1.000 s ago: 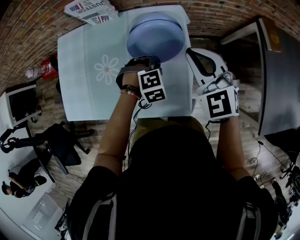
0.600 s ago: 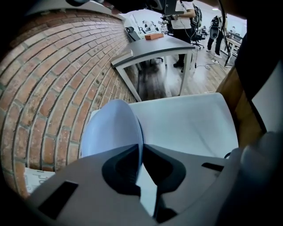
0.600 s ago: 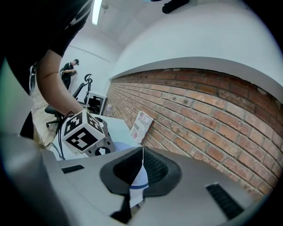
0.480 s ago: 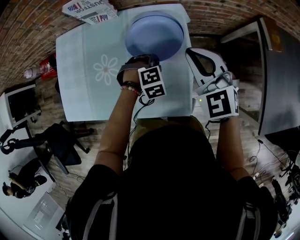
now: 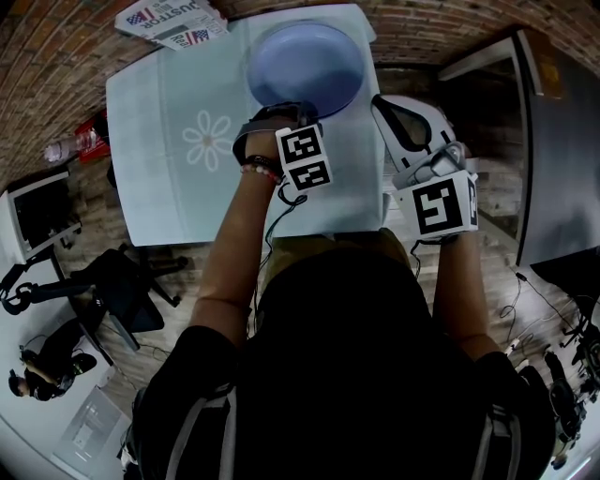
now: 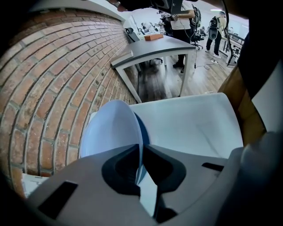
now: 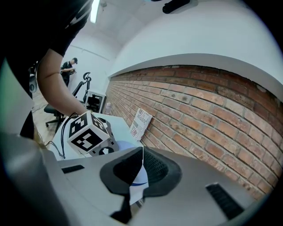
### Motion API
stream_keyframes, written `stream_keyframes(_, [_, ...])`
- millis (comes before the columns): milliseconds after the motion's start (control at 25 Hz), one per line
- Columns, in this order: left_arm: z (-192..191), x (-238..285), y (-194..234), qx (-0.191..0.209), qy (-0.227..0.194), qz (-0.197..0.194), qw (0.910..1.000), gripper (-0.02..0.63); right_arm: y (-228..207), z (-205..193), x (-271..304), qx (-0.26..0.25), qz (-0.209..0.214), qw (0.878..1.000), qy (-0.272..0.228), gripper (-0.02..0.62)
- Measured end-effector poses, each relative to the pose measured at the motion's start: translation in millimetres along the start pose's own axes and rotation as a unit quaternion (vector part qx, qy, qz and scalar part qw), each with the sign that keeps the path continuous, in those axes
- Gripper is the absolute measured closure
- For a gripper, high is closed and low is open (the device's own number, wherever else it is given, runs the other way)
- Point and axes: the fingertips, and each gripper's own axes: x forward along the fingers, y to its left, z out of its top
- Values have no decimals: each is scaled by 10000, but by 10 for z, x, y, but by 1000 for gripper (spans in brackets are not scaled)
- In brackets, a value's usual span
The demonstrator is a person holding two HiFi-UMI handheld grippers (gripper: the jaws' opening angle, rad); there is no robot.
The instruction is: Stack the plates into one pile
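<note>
**Left hand-held gripper clamped on the plate rim, right one closed and empty**

My left hand-held gripper (image 5: 282, 115) (image 6: 141, 160) is nearly closed, its two jaws pinching the near rim of the pale blue plate (image 5: 306, 64) (image 6: 110, 130). In the left gripper view the plate runs edge-on straight up from between the jaws. Its light face is turned toward the brick wall (image 6: 48, 84). A darker blue sliver (image 6: 143, 129) shows just behind it on the worktop side. I cannot tell whether that is the plate's other face or a second plate under it.

From my head view the plate lies at the far end of the worktop (image 5: 164, 178) (image 6: 190, 126), close to the wall. My left hand-held gripper comes onto it from the near side, pointing steeply down. I cannot tell whether the plate rests on the surface or hangs just clear of it.

My right hand-held gripper (image 5: 382, 105) (image 7: 141, 171) sits to the right of the plate, near its rim but apart from it. Its jaws are together with nothing between them. Past them the right gripper view shows the marker cube (image 7: 88, 132) of my left hand-held gripper.

A folded newspaper (image 5: 173, 19) (image 7: 141, 119) leans at the far left corner of the worktop against the bricks, well apart from the plate.
</note>
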Motion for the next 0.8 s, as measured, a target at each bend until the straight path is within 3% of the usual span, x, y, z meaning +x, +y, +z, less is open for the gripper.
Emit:
stream_keyframes(400, [17, 72, -28, 61, -9, -93, 9999, 574, -6, -51, -14, 30, -3, 10000, 69, 560])
stream_keyframes(800, [-61, 189, -124, -269, 27, -450, 9986, 558, 8, -55, -19, 40, 22, 10000, 66, 560])
